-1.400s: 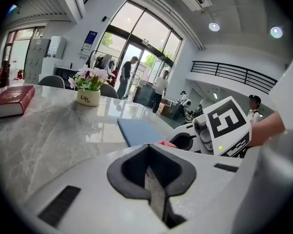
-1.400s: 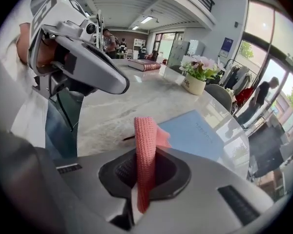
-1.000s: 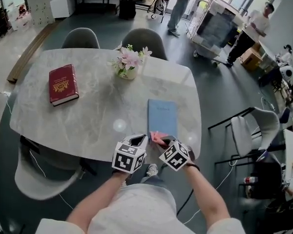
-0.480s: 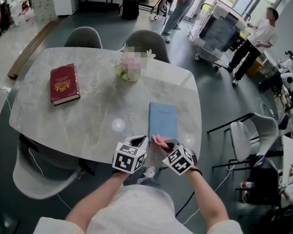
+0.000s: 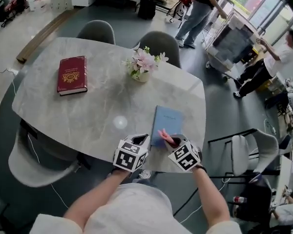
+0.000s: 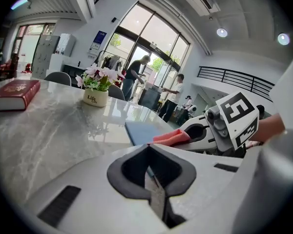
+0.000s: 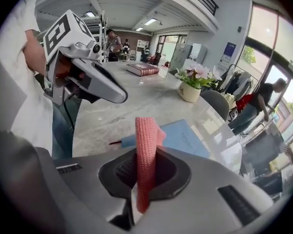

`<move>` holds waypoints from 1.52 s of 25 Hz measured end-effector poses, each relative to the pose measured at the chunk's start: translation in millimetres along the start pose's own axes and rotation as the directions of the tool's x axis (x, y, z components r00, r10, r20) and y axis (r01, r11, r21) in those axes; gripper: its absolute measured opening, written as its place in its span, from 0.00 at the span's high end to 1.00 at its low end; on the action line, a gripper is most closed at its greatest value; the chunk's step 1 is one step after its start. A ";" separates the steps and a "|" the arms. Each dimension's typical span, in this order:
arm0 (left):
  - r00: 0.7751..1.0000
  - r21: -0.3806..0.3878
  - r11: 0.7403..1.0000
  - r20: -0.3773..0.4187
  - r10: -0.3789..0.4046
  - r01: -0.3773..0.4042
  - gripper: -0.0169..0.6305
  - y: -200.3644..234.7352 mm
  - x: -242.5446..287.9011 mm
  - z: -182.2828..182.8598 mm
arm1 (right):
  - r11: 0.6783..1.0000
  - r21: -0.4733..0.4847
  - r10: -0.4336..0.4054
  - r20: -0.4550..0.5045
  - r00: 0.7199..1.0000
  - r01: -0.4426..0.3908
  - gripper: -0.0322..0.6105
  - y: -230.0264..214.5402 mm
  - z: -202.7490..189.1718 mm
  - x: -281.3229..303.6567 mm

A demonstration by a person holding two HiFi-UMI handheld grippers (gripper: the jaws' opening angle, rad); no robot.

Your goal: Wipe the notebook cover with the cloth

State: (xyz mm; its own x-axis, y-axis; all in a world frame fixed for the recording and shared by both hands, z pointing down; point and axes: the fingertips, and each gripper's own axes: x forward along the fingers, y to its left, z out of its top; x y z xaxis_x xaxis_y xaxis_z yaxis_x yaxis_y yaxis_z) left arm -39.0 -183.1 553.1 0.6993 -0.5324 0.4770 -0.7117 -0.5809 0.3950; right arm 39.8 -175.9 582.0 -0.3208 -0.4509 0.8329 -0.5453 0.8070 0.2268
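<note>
Holding a folded pink cloth (image 7: 145, 145) pinched upright between its closed jaws, the right gripper (image 5: 170, 141) hangs over the near end of a pale blue notebook (image 5: 168, 122) on a grey marble table (image 5: 88, 116). The notebook lies flat near the table's edge closest to the person, towards the right side. Its long axis runs away from the person, with the far end leaning slightly right. The whole cover therefore stretches out ahead of the cloth, in line with the way the right gripper points. From the head view the cloth overlaps the notebook's near short edge. Whether it is pressing on the cover or held just above it cannot be told. The left gripper (image 5: 139, 140) sits just beside the right one, off the notebook's near left corner, with its jaws closed together on nothing. The right gripper is the nearer of the two to the cover, and it alone carries the cloth. A wipe from here would most likely be a push forward along the cover's length, away from the person. Well apart from the notebook, a red book (image 5: 72, 75) lies on the far left of the table. A small pot of pink flowers (image 5: 142, 65) stands near the far edge.
</note>
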 end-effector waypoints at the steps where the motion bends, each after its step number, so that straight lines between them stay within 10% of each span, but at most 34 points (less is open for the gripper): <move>1: 1.000 -0.003 1.000 0.001 0.009 -0.009 0.96 1.7 0.4 0.4 | 1.000 -0.016 0.004 0.003 1.000 -0.004 0.93 -4.8 2.8 1.8; 38: 0.913 -0.203 0.902 0.065 0.402 -0.382 0.96 56.4 -40.2 -4.1 | 0.885 -0.451 0.099 -0.055 0.994 -0.113 0.93 -74.0 73.4 110.0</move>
State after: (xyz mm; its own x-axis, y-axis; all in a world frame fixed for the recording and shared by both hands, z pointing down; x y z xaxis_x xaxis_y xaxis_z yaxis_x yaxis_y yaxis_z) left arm -107.6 -192.0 559.4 0.3571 -0.7597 0.5434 -0.9225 -0.1955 0.3328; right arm -12.0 -313.2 619.7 -0.3297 -0.3472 0.8779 -0.0970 0.9374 0.3344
